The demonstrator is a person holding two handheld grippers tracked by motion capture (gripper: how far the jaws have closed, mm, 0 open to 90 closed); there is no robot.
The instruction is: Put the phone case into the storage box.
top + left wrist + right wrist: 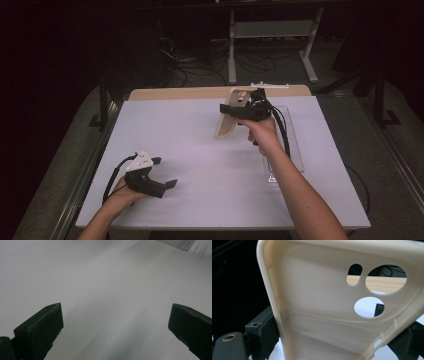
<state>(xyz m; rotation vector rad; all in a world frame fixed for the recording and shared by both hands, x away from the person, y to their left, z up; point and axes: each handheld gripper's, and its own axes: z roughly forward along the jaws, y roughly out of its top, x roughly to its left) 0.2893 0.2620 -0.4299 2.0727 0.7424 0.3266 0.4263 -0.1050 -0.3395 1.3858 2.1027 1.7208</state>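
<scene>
Left gripper [162, 172]: jaws apart, we idle it near the table [200, 200] front edge.
Right gripper [231, 111]: clamped across phone case [227, 120], lifted above table, we judge for carrying.

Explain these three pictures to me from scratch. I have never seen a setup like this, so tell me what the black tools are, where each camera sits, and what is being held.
A person sits at a white table and holds a hand tool in each hand: a black gripper with two jaws that pinch things. The high view looks down from above; the forearms come in from the bottom. The other two pictures come from small cameras riding on the grippers, looking out along their jaws.

The right gripper is raised above the table and is shut on a cream phone case; its own view shows the inside of the case with its camera holes, the jaws pressing on both edges.

The left gripper rests low near the table's front left, jaws wide apart, holding nothing. A clear plastic tray lies at the right.
</scene>
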